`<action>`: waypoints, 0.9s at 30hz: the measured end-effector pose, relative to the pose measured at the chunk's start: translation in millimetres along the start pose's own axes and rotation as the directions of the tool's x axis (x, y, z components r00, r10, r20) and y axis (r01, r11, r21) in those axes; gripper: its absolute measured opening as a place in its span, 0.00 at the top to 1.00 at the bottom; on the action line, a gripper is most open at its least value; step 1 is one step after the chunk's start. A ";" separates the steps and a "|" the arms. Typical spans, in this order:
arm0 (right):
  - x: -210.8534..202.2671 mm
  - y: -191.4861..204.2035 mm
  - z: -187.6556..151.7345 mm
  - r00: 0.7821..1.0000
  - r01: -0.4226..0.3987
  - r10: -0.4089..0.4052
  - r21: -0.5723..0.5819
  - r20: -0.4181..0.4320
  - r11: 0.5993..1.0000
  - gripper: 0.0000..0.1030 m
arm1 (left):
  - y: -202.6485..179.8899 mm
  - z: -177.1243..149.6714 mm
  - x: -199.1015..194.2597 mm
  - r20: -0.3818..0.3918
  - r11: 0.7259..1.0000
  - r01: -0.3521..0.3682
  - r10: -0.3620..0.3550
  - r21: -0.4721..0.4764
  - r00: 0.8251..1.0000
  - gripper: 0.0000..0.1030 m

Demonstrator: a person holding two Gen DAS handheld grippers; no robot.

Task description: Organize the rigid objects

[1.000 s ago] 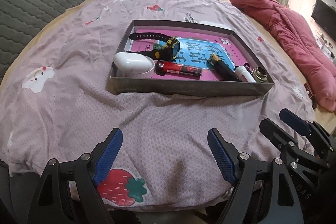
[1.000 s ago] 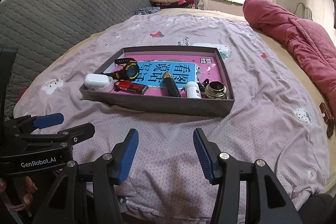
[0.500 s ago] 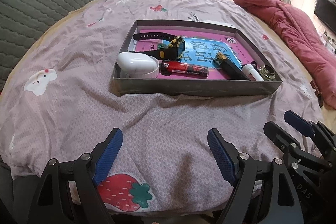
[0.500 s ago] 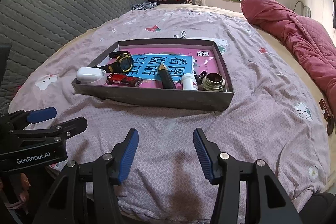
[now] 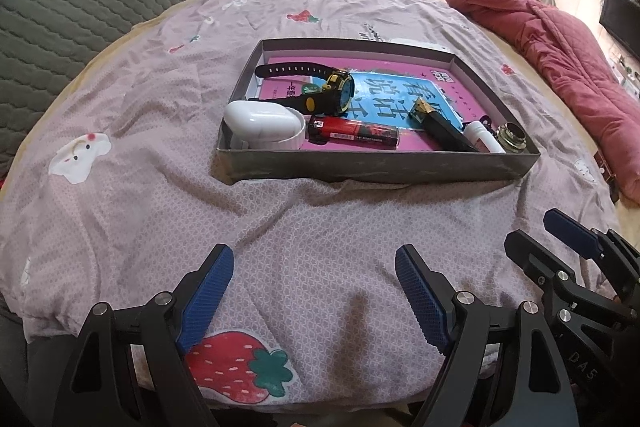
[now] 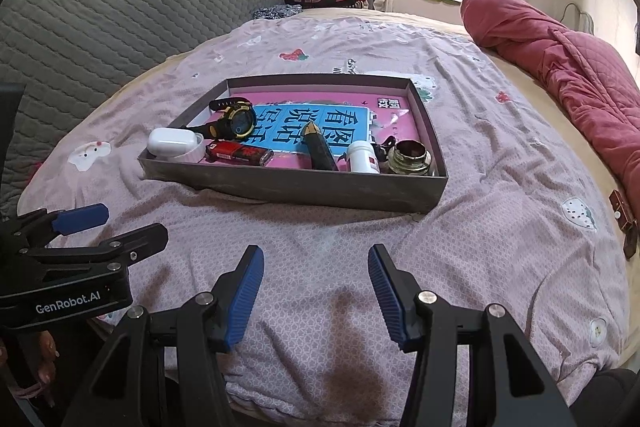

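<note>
Left gripper point(image 5: 314, 291) and right gripper point(image 6: 316, 289), side by side, both spread wide and empty above the bedspread point(image 5: 320, 227). Ahead of both lies the tray point(image 6: 296, 189), holding, from the left gripper's side toward the right's: white case point(image 5: 262, 121), red lighter point(image 5: 352, 134), watch point(image 5: 332, 95) behind these, dark tube point(image 6: 320, 149), white bottle point(image 6: 362, 157), metal jar point(image 6: 410, 157). Farther right, a red quilt point(image 6: 560, 67).

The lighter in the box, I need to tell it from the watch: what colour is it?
Red with a black end; the lighter shows best in the left wrist view.
</note>
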State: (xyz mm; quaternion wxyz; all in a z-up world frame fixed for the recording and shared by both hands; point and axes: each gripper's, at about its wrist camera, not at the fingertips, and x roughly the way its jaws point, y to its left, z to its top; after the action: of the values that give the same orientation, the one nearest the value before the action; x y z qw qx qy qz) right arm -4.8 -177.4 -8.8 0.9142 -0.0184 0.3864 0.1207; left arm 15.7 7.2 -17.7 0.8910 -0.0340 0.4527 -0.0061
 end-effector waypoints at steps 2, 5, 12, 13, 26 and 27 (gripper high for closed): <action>0.1 -0.1 -0.1 1.000 0.000 0.000 0.000 -0.001 1.000 0.48 | 0.0 0.1 0.4 0.000 1.000 0.000 0.000 0.002 1.000 0.18; 0.5 -1.5 0.3 1.000 0.003 -0.003 0.003 -0.001 1.000 0.48 | 0.5 -0.3 -0.6 -0.001 1.000 -0.002 0.002 0.002 1.000 0.18; 1.5 -3.4 -0.4 1.000 0.005 -0.005 0.010 -0.006 1.000 0.48 | 0.0 0.0 -1.6 0.000 1.000 -0.006 0.006 0.006 1.000 0.18; 1.5 -3.5 -0.6 1.000 0.006 -0.006 0.010 -0.006 1.000 0.48 | 0.6 -0.1 -1.7 -0.001 1.000 -0.003 0.003 0.004 1.000 0.18; 3.5 -3.8 -1.5 1.000 0.002 -0.002 0.012 -0.010 1.000 0.48 | -0.3 -0.8 -0.8 -0.007 1.000 -0.002 0.002 0.007 1.000 0.18; 3.4 -3.6 -1.4 1.000 0.001 0.000 0.011 -0.010 1.000 0.48 | -0.4 -0.7 -0.7 -0.006 1.000 -0.002 0.002 0.006 1.000 0.18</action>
State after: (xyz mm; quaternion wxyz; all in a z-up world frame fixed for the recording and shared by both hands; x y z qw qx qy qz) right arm -2.7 -180.4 -12.5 0.9124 -0.0138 0.3917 0.1182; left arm 14.7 6.7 -17.5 0.8898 -0.0307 0.4553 -0.0070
